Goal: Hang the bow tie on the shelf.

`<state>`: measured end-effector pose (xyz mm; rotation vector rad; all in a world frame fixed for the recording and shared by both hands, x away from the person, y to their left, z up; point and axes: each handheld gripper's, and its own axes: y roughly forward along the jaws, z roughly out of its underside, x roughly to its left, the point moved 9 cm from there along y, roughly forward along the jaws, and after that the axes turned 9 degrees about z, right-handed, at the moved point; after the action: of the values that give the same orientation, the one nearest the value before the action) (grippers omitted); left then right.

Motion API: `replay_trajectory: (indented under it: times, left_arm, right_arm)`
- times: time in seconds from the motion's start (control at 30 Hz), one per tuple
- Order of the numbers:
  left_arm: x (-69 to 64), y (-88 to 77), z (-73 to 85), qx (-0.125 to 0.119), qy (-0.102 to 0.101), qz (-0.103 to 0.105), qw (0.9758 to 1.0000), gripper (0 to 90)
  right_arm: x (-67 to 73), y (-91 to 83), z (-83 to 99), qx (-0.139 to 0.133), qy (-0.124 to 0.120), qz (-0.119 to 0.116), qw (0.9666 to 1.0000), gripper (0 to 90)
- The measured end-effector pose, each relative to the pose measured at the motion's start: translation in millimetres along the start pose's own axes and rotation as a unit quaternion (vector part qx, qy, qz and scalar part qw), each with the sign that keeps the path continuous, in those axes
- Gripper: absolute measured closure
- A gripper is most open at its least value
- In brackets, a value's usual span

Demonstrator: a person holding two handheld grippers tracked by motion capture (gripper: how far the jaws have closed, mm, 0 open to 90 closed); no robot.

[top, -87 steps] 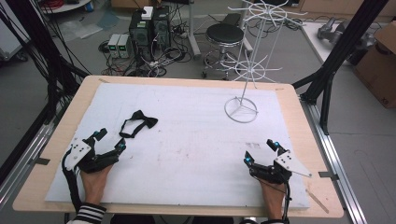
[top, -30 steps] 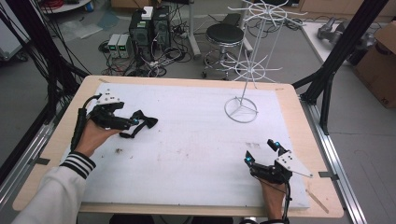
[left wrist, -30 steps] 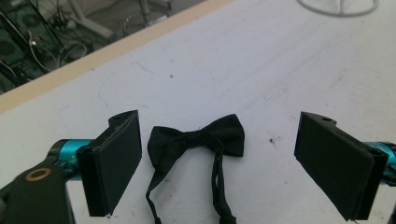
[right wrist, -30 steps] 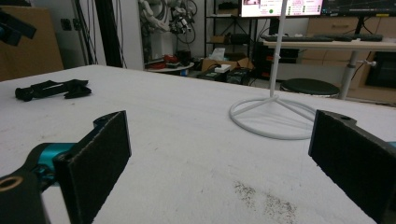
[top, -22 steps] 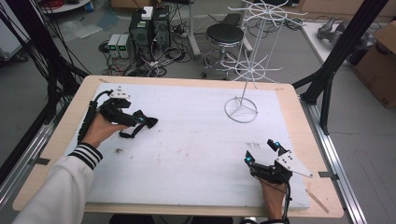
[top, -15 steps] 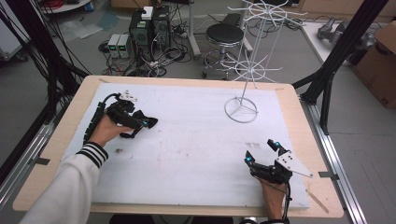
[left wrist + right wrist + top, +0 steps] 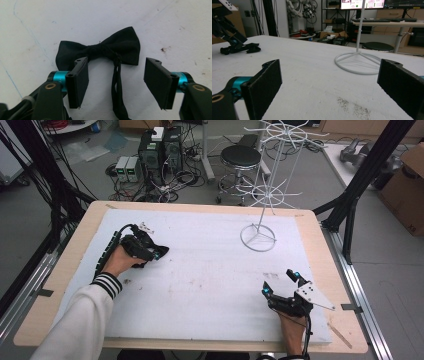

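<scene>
Left gripper: jaws spread wide, nothing between the pads yet; it hangs just above the white table cover, tilted down.

Bow tie: black fabric, lying flat just ahead of the left gripper's tips. Its knot sits a little toward the left jaw from the midline, one wing partly behind that jaw, the other wing reaching toward the right jaw.

Strap: a thin black band hanging off the knot and running back between the two jaws, toward the camera.

Handling: likely very light, soft and floppy (the wings should fold rather than resist), matte cloth that should not slip from the pads.

Where to take hold: my judgement is the knot, the thickest and firmest part; a wing would crumple, and the strap would let the bow dangle.

Right gripper: jaws also apart and empty, resting low near the table's near edge, well away from the bow tie.

Wire stand: white, ahead of the right gripper, with a ring base and hooked arms above.
</scene>
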<state>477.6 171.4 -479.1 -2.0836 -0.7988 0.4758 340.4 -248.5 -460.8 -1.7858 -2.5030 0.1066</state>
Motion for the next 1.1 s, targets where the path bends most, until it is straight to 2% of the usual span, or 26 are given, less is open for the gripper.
replay_trajectory:
  times: [0.13, 0.33, 0.43, 0.57, 0.7, 0.8, 0.97, 1.1]
  left_arm:
    - [0.6, 1.5, 0.9, 0.002, -0.01, 0.008, 0.9999, 45.3]
    - [1.5, 3.3, 2.4, 0.004, -0.026, 0.014, 0.9995, 52.7]
    - [1.1, 4.1, 3.4, 0.01, -0.026, 0.016, 0.9995, 57.6]
    - [1.1, 4.6, 2.9, 0.009, -0.028, 0.015, 0.9994, 63.0]
    - [1.7, 7.8, 6.4, 0.024, -0.042, 0.009, 0.9988, 69.9]
    - [1.7, 10.7, 8.4, 0.035, -0.041, 0.002, 0.9985, 74.1]
    - [0.6, 11.9, 5.9, 0.029, -0.043, 0.0, 0.9987, 85.1]
    - [0.1, 12.1, 6.5, 0.03, -0.043, 0.003, 0.9986, 86.4]
  right_arm:
    - [0.0, -0.1, 0.1, 0.001, 0.0, 0.0, 1.0, 4.6]
    - [-0.1, -0.1, 0.1, 0.001, 0.001, 0.0, 1.0, 4.6]
    - [-0.1, -0.1, 0.1, 0.001, 0.001, 0.0, 1.0, 4.6]
    - [0.0, -0.1, 0.1, 0.0, 0.002, 0.0, 1.0, 4.6]
    - [-0.1, -0.1, 0.1, 0.001, 0.002, 0.0, 1.0, 4.6]
    - [-0.2, -0.1, 0.2, 0.001, 0.001, 0.0, 1.0, 4.6]
    - [-0.3, 0.0, 0.0, 0.0, 0.003, 0.0, 1.0, 4.6]
    - [-0.4, 0.0, 0.0, 0.0, 0.003, 0.001, 1.0, 4.6]
